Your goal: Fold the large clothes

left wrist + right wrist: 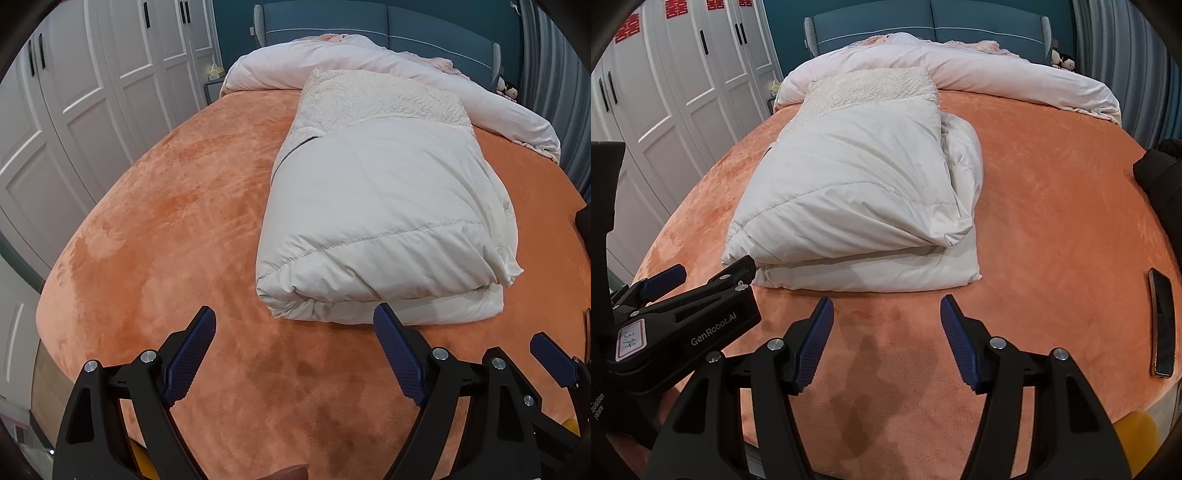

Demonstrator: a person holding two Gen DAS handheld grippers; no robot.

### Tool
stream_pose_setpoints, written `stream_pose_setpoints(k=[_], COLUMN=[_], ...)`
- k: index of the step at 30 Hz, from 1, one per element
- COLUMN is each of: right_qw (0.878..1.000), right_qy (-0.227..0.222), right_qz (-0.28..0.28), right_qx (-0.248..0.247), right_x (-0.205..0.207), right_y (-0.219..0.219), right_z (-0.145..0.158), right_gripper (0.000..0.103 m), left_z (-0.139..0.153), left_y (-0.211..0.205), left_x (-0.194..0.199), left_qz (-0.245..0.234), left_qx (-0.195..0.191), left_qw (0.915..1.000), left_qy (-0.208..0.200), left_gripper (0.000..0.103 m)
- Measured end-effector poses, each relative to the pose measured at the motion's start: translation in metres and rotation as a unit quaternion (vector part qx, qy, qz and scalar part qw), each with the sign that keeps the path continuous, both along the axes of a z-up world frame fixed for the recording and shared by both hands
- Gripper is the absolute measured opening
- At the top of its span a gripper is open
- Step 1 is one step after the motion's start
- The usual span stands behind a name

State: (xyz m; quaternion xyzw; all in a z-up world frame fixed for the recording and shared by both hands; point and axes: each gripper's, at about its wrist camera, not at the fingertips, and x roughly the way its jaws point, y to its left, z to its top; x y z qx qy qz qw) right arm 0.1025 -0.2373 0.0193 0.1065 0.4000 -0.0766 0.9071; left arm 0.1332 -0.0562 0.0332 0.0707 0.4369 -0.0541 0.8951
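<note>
Quilt (384,218) lies folded into a bundle on the orange bed (177,206), long axis running toward the headboard (931,22), folded end nearest. Left gripper (294,336) and right gripper (886,317) both spread, empty, just short of it. Phone (1162,325) off to the right.

An orange plush bedspread (1052,206) lies under and ahead of the tongs. A dark phone (1162,322) rests right of them. White wardrobe doors (92,85) stand left; a blue headboard (923,22) far ahead.
</note>
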Motion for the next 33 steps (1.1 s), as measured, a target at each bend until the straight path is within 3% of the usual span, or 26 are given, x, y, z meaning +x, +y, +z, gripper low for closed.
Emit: stream_pose_setpoints(k=[33], right_qw=[1.0], right_qy=[0.001], right_qz=[0.0], right_qx=[0.0], right_x=[0.0004], right_y=[-0.0008], right_z=[-0.0014], right_gripper=[0.058], left_z=[-0.0024], left_y=[0.0031], left_x=[0.004], left_qz=[-0.001], left_qx=[0.005], left_qw=[1.0], left_qy=[-0.002], left_gripper=[0.076])
